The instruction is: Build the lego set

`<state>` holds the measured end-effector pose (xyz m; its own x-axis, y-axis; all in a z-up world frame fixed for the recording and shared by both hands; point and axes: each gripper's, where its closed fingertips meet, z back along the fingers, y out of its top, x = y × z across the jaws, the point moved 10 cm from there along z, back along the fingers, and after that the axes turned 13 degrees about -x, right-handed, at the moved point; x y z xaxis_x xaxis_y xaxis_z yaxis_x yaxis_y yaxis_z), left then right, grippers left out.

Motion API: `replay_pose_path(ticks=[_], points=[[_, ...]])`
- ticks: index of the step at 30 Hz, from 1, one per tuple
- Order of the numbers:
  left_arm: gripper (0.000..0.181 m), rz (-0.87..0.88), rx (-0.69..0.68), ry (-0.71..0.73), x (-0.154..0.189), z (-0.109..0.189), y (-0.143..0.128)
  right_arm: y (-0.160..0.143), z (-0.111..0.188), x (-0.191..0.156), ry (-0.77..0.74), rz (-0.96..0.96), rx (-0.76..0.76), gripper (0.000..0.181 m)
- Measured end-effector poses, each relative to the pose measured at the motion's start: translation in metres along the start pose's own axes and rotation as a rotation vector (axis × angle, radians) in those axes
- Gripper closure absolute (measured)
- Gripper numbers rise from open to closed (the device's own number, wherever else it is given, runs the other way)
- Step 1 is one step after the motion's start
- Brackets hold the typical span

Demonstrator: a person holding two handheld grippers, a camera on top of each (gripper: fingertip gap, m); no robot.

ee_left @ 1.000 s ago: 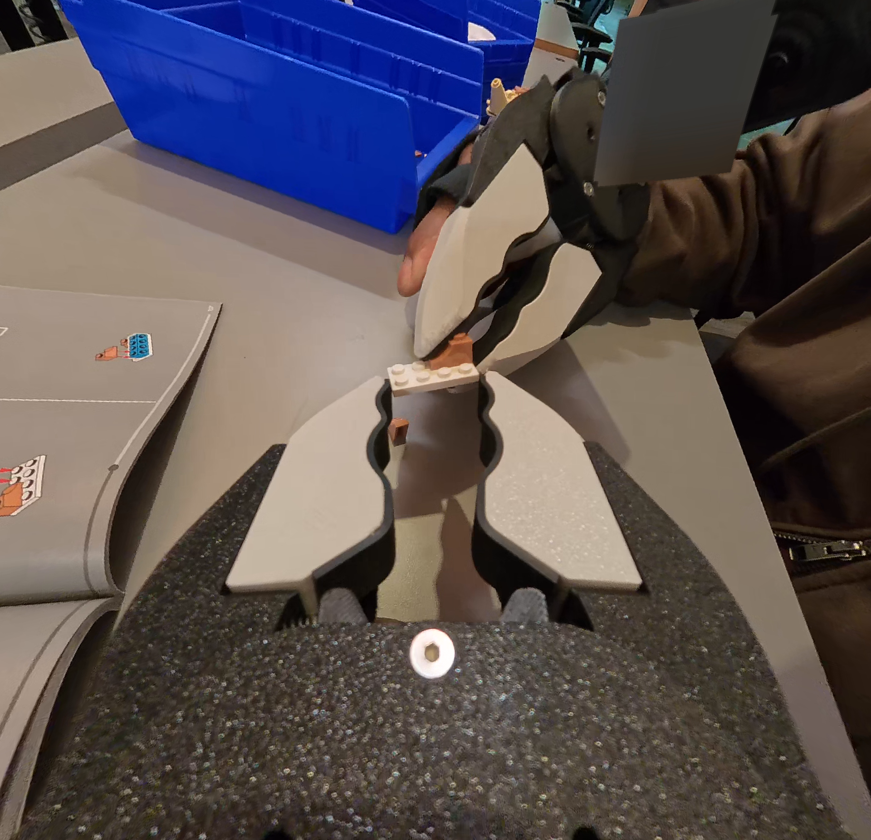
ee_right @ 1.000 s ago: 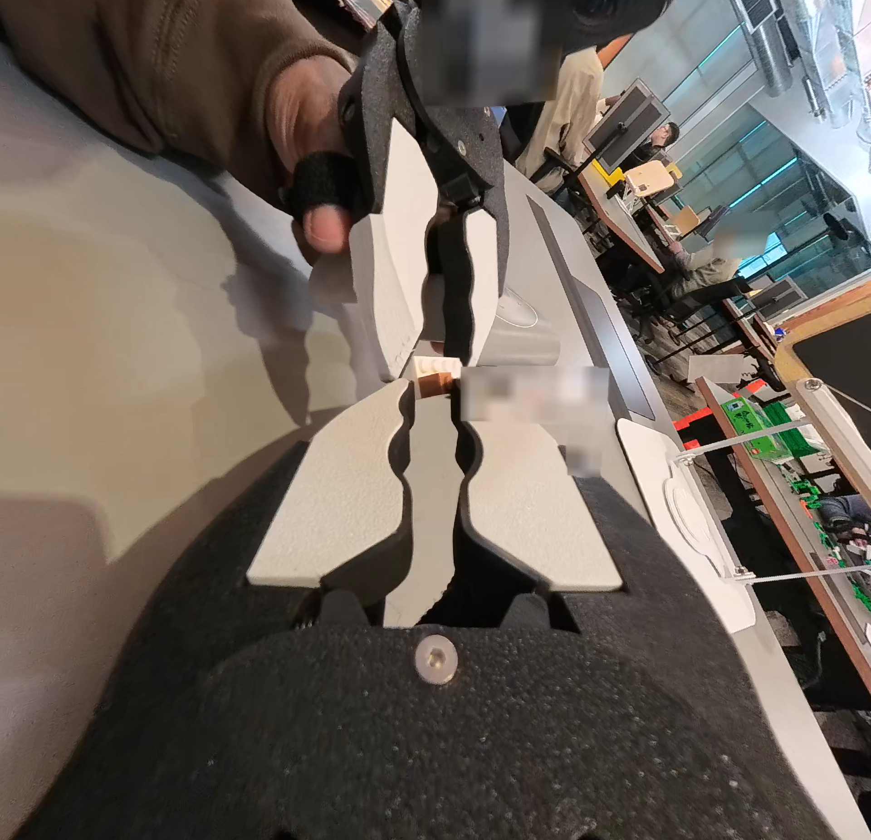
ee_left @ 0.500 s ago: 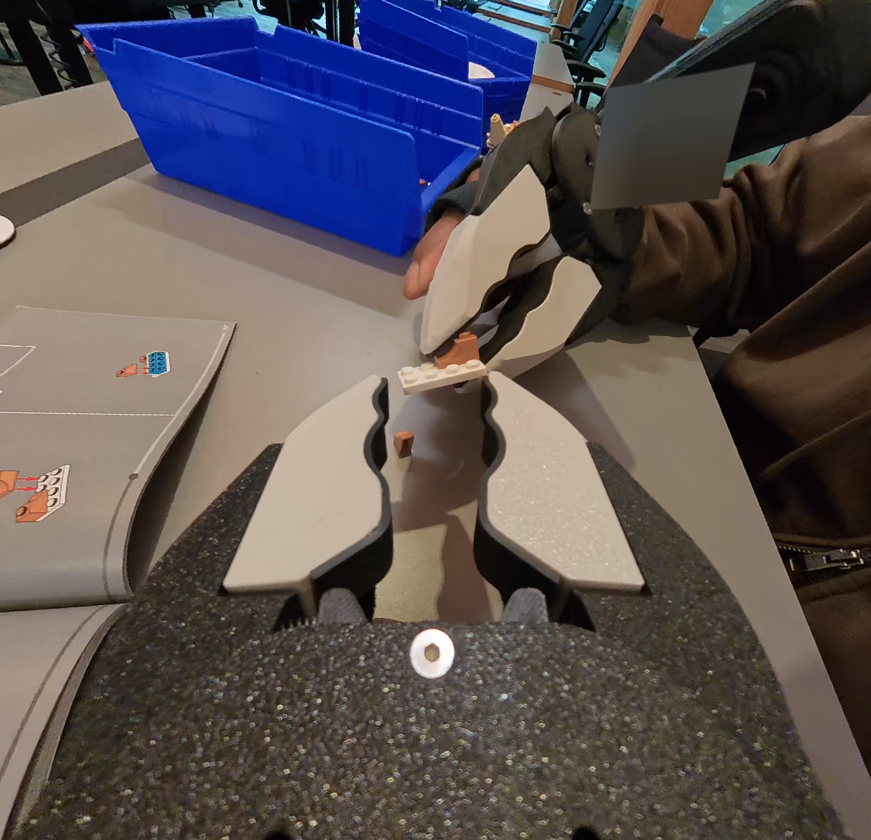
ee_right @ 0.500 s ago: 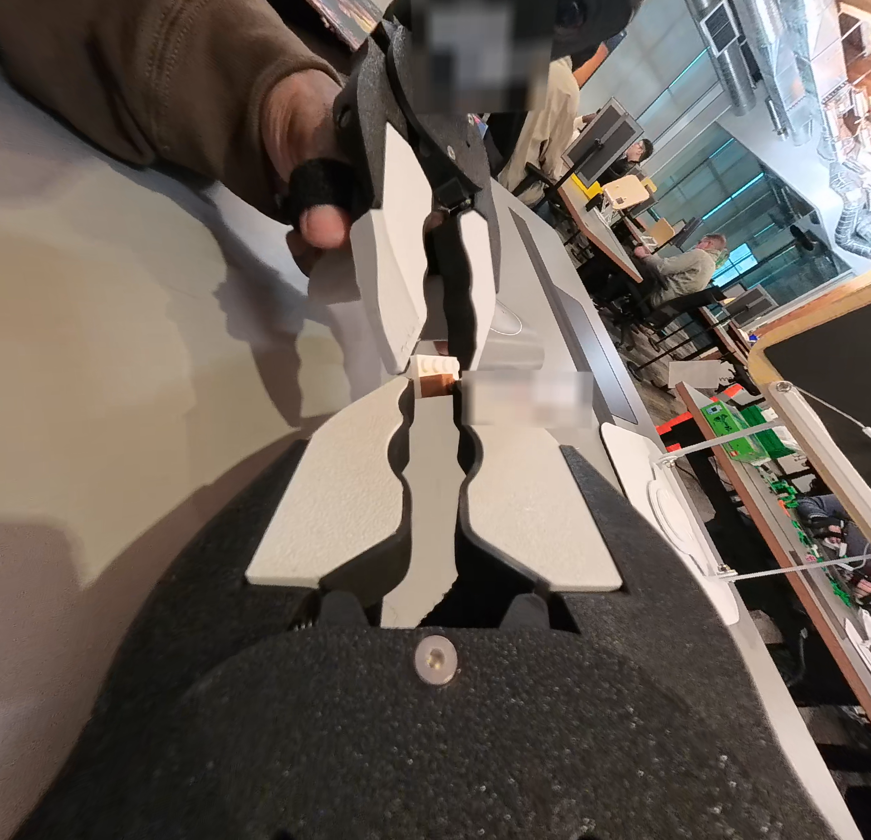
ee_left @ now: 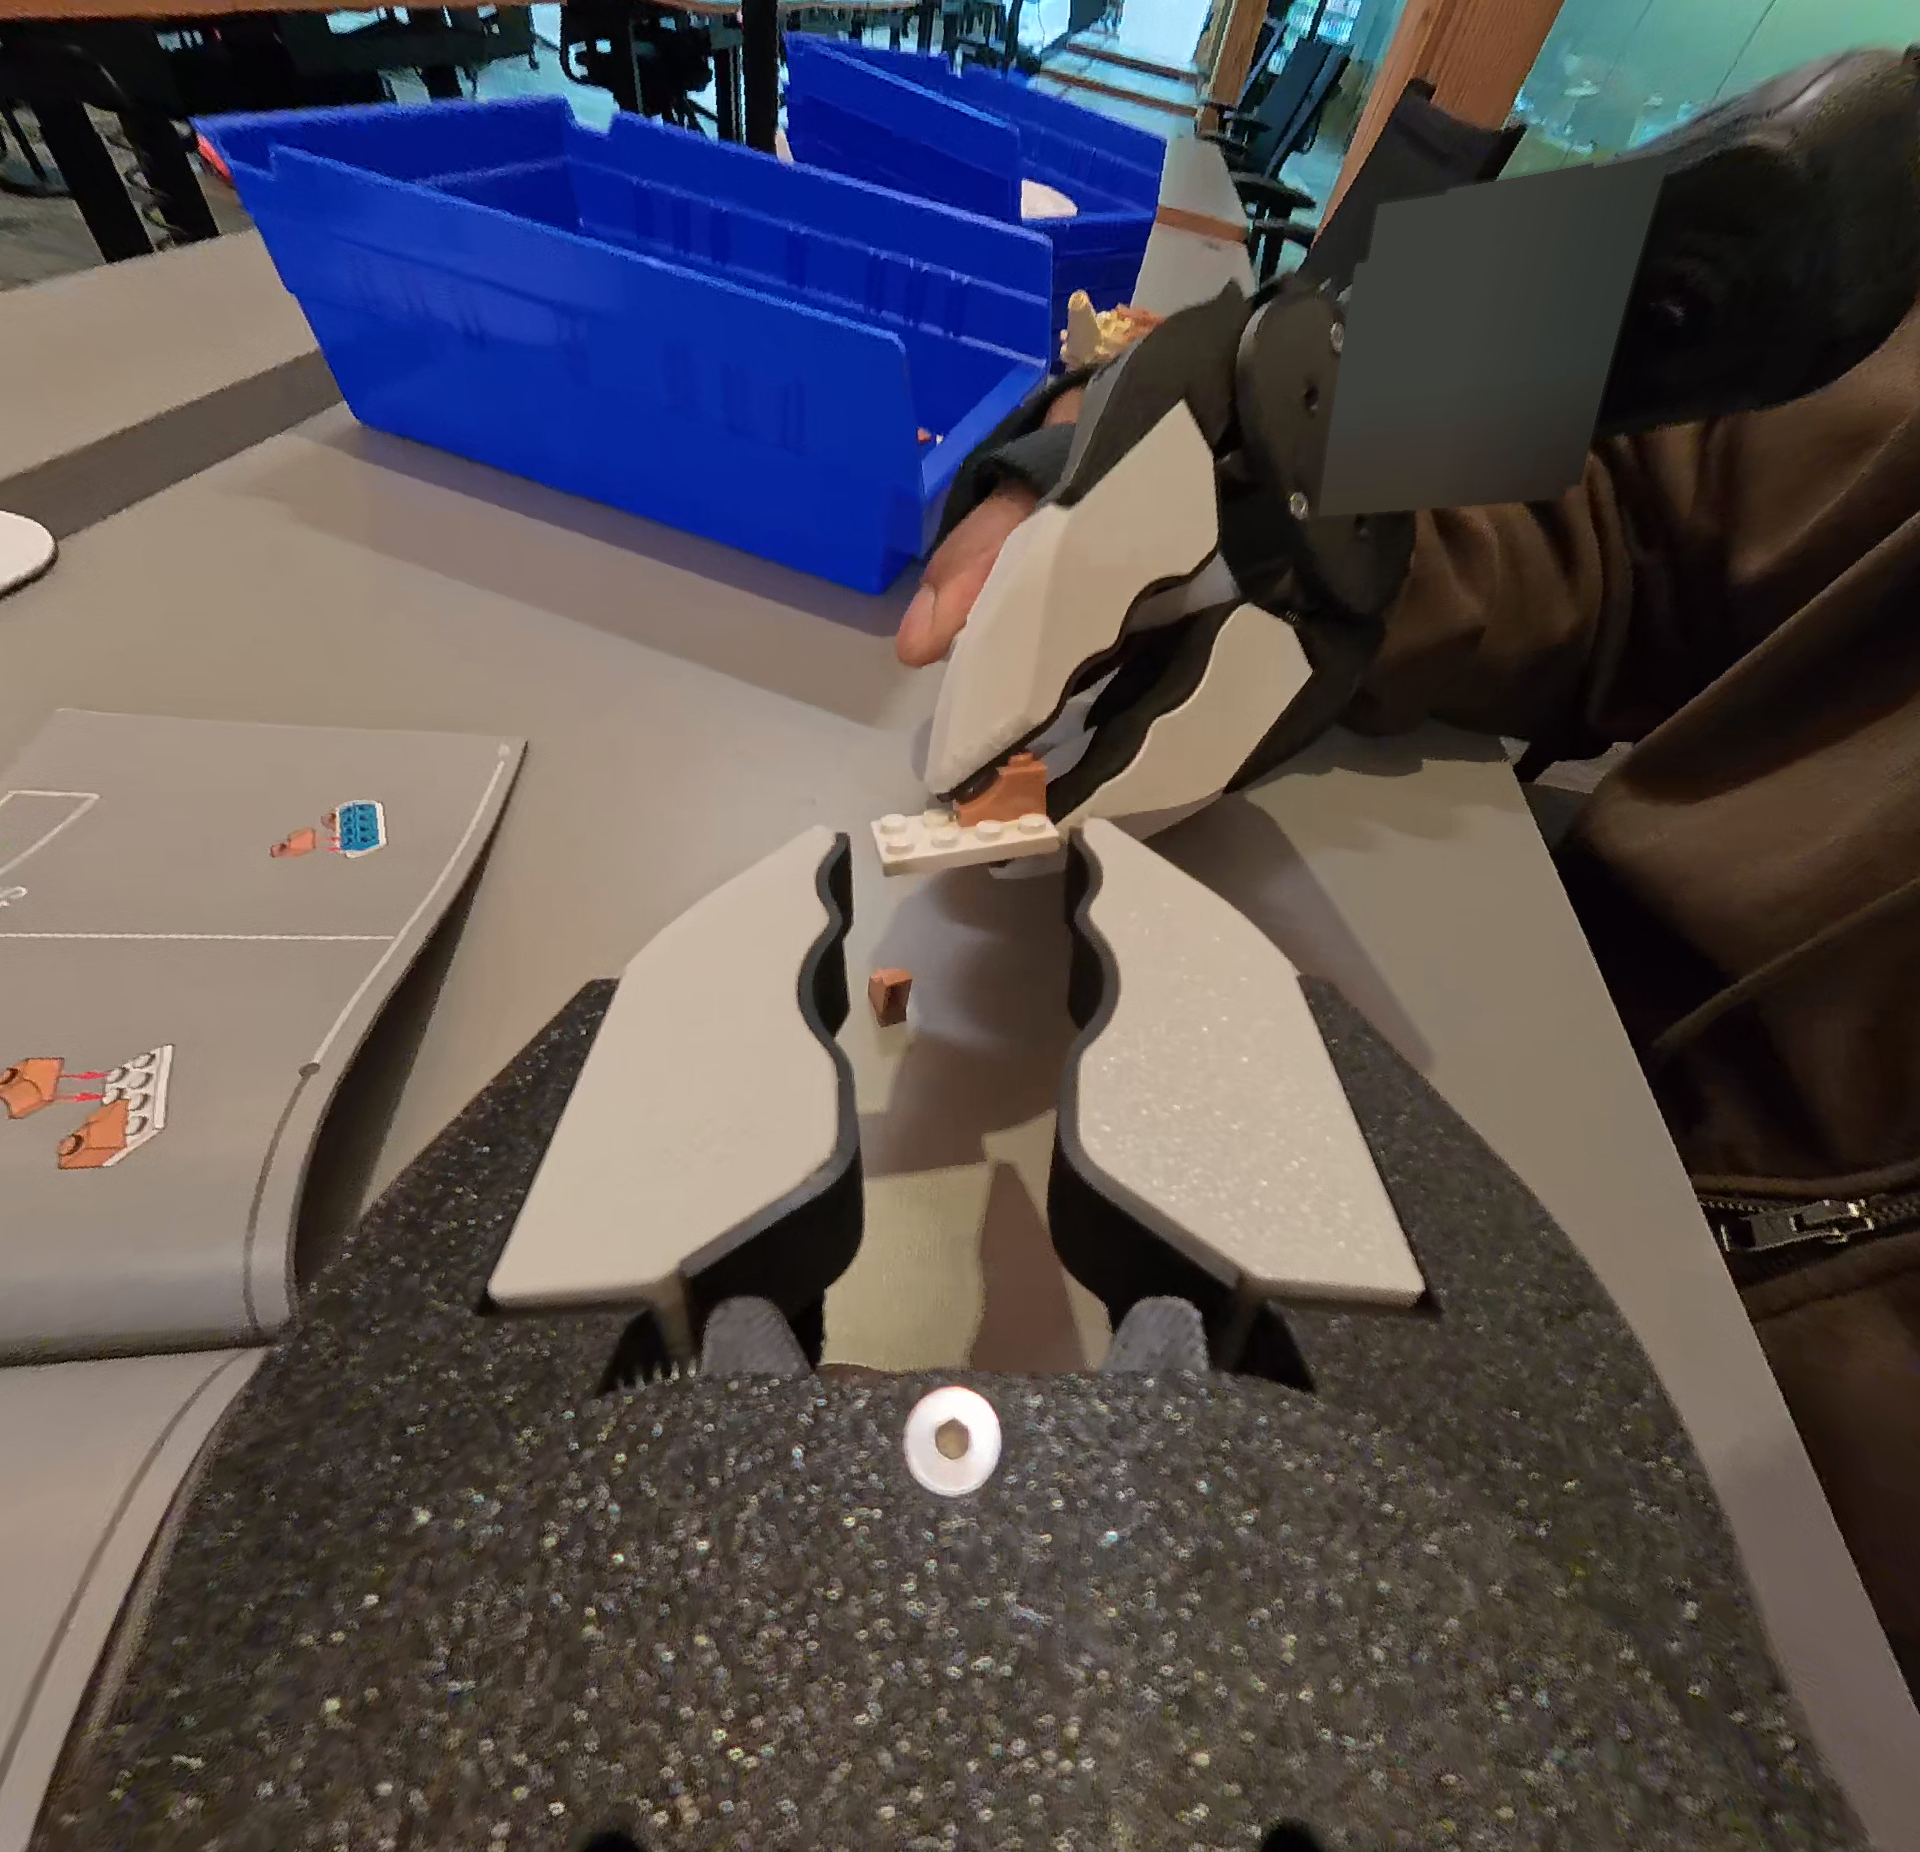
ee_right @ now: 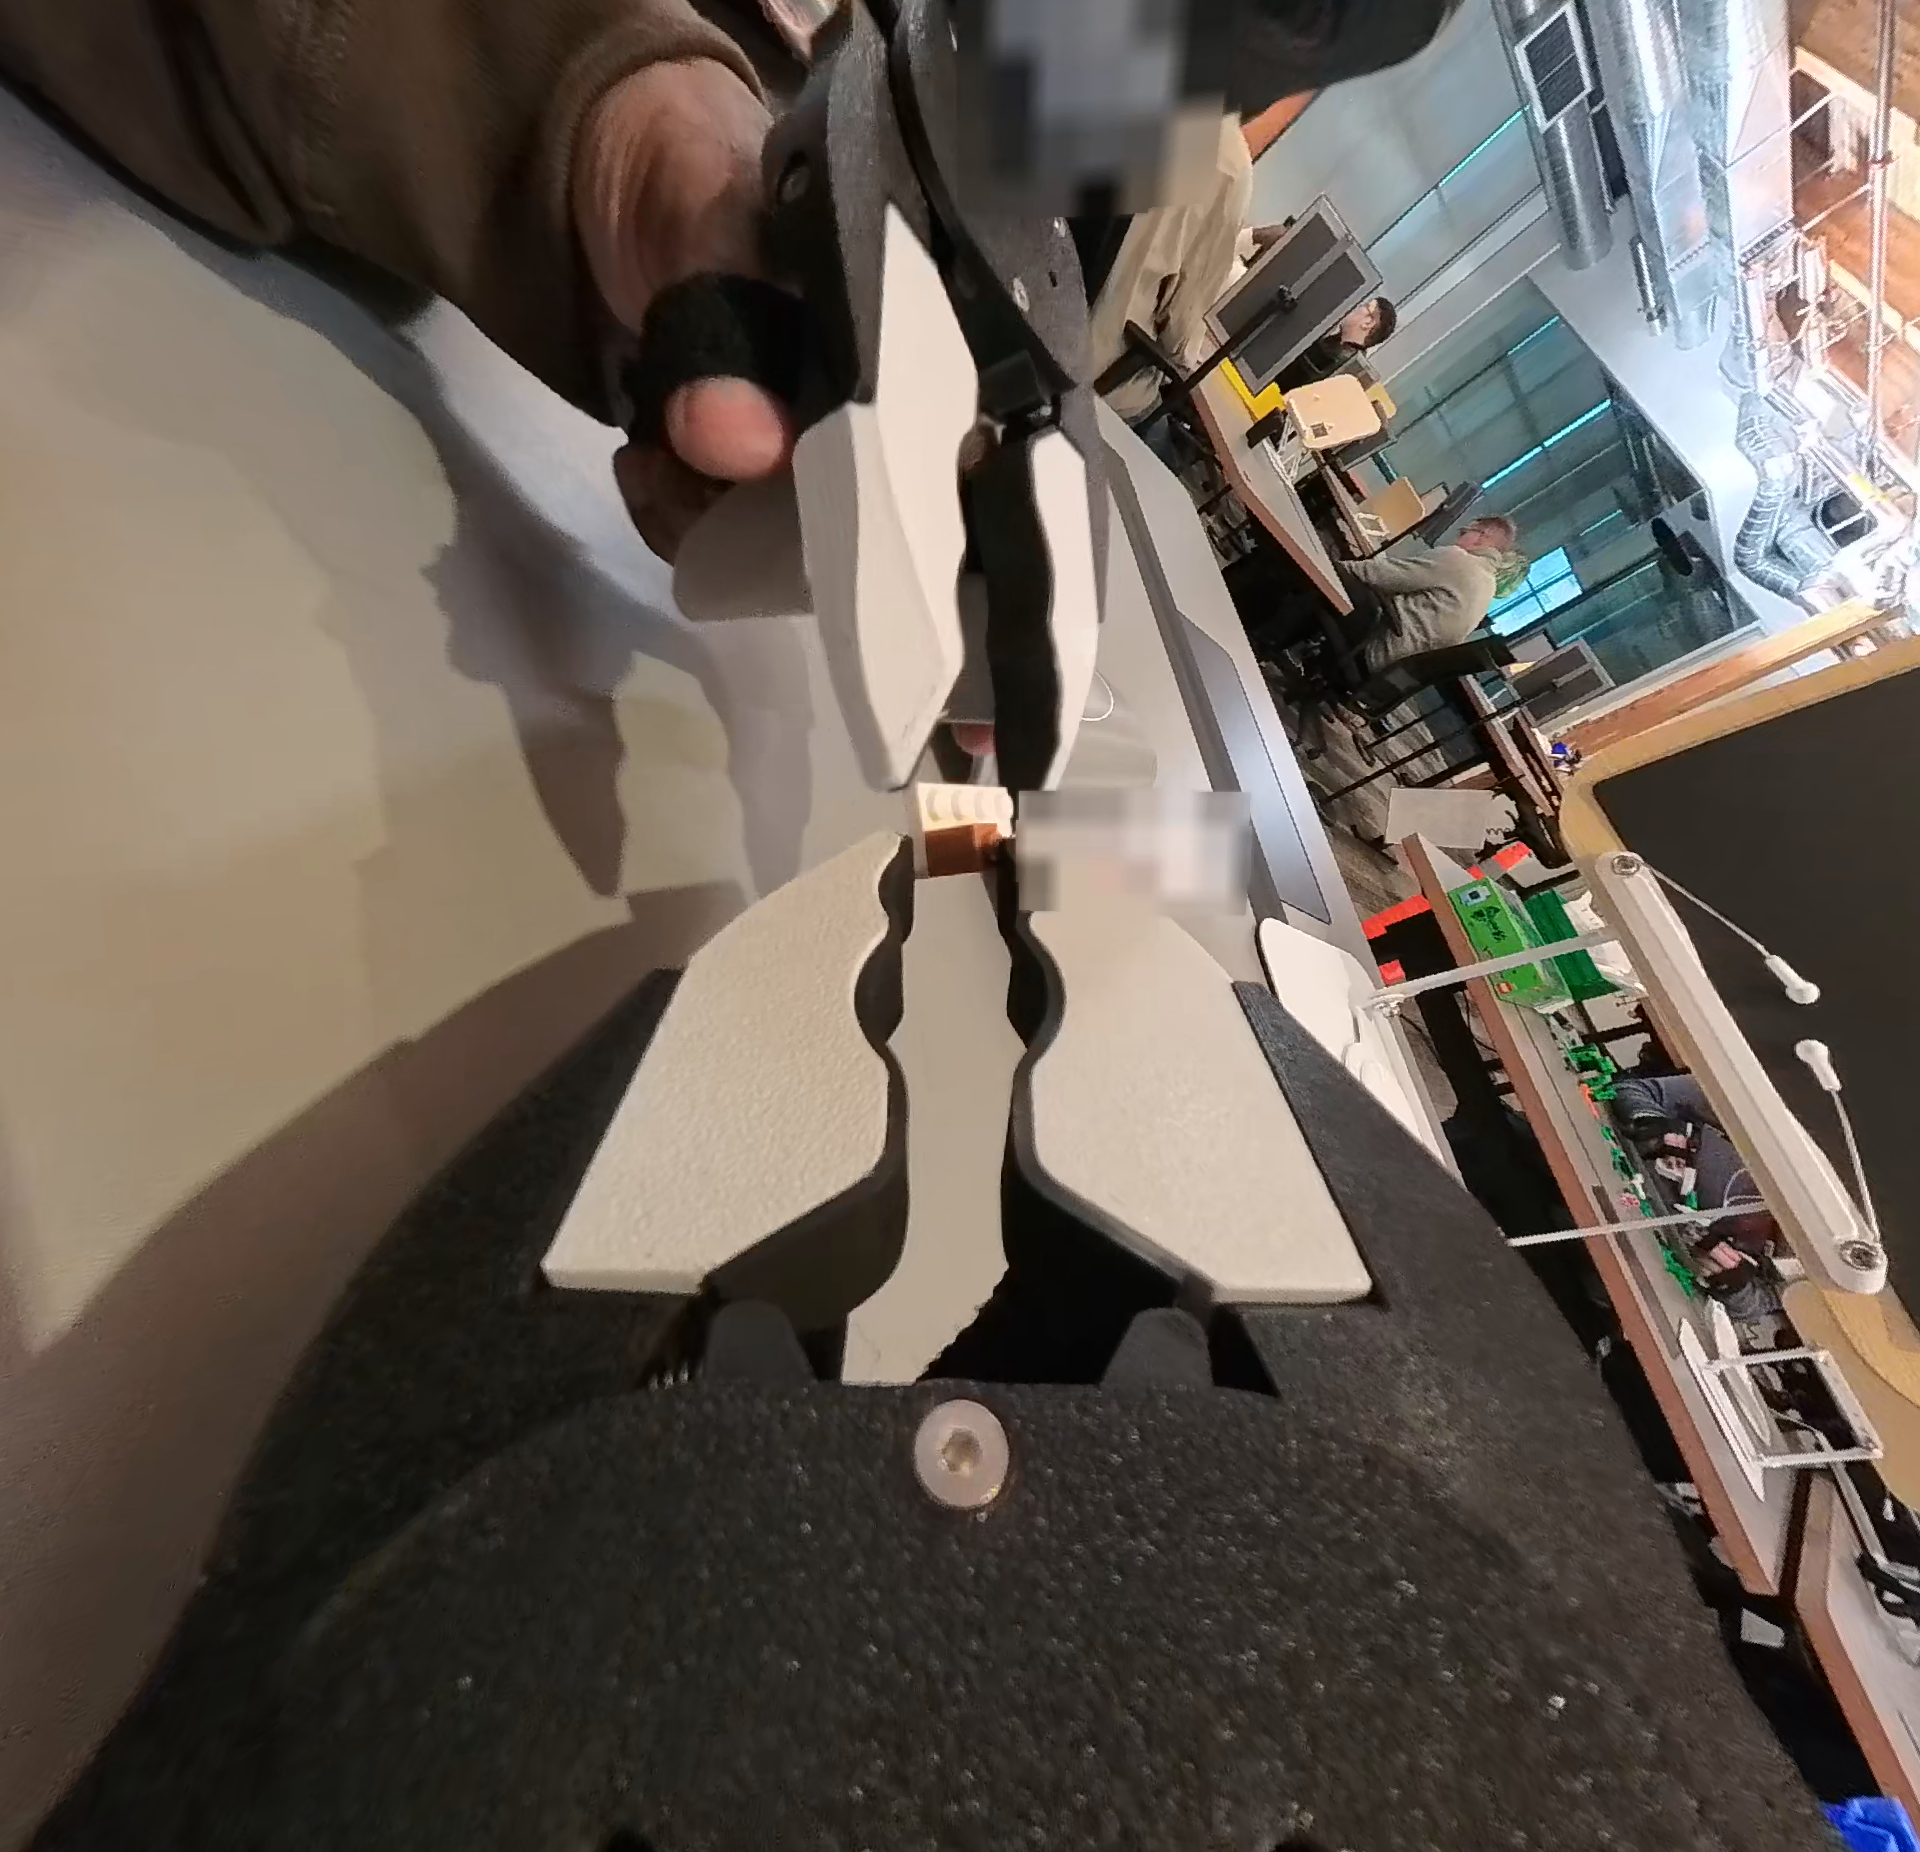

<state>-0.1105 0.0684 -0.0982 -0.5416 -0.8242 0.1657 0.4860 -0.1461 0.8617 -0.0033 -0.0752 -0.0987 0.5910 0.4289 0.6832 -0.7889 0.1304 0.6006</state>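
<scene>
The right claw [ee_left: 1003, 800] is clamped on a brown brick [ee_left: 1006, 792] seated on a white plate [ee_left: 966, 839] — the plate is pinched at the left claw [ee_left: 958, 852] tips, above the worktop [ee_left: 644, 649]. A loose brown piece [ee_left: 889, 996] lies below.

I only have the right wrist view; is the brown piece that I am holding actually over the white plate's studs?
Observer: Yes, the left wrist view shows the brown piece on studs at the white plate's right end.
Operator: Are any spare pieces nearby?
Observer: One small brown piece lies loose on the table, seen between the left gripper's fingers.
Operator: Where are the instructions?
Observer: The booklet lies open to that gripper's left.
</scene>
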Motion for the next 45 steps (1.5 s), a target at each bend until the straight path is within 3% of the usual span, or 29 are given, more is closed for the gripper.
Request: replay_pose_path(ticks=[18,33,39,45], points=[[0.145,-0.031,-0.017,0.037,0.003,-0.004,0.000,0.004,-0.002,-0.002,-0.057,0.055,-0.016,0.166],[0.145,-0.047,-0.033,0.048,0.003,-0.009,-0.002,-0.002,-0.002,-0.003,-0.008,0.046,-0.015,0.167],[0.147,0.017,0.007,0.007,-0.004,-0.007,-0.006,-0.003,-0.006,-0.004,-0.054,0.020,-0.004,0.166],[0.147,0.061,-0.004,-0.038,-0.011,-0.008,-0.011,-0.004,-0.010,-0.006,-0.025,0.011,-0.037,0.152]])
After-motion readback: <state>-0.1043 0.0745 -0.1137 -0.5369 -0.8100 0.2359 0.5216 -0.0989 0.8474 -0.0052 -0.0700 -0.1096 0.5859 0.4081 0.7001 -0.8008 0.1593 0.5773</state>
